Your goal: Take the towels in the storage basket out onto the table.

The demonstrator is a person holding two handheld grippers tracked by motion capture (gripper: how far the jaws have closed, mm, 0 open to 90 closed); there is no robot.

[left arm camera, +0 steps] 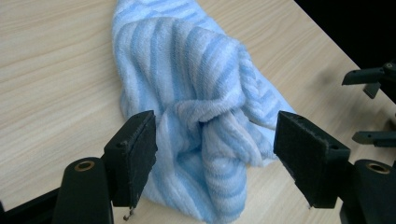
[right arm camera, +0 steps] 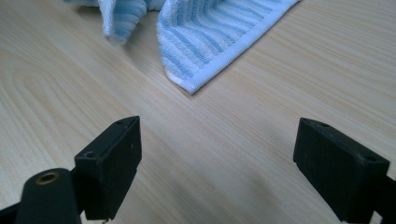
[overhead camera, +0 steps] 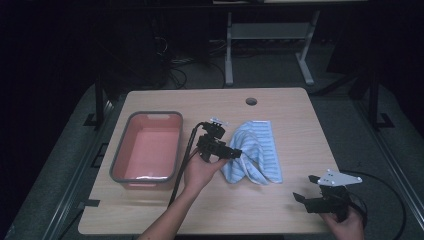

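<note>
**Risk: left grip may take only the top fold of the towel**

The pads (left arm camera: 135,158) of the left gripper (left arm camera: 212,154) stood wide apart, one on each side of a raised, twisted bunch of the towel (left arm camera: 196,107). They held nothing yet; the bunch sat in the gap btw. them, w/ the left pad maybe touching the cloth, I cannot say for sure. In the high view the left gripper (overhead camera: 235,152) sat at the left edge of the towel (overhead camera: 255,150), near the middle of the table (overhead camera: 280,210), and the pink tub (overhead camera: 147,147) lay just to its left.

The right gripper (right arm camera: 215,163) also had its jaws apart, over bare wood. The nearest towel corner (right arm camera: 187,86) was well ahead of it, not btw. the jaws. In the high view the right gripper (overhead camera: 306,189) was near the front right part of the table, apart from the cloth.

What could go wrong, in my judgement:
- If the left jaws closed too high, they would catch only the top ridge. The terry cloth looks thick and soft, so it could slip out on lifting.
- The towel is crumpled, w/ one flat part spread away. One grip point would let this part drag and maybe hang over the tub rim if the tub is the goal.
- The right gripper was far; if it came in fast to the corner, it could push the hem away and not grab it.
- Left cable (overhead camera: 182,165) ran close by the tub wall and could snag there.
</note>
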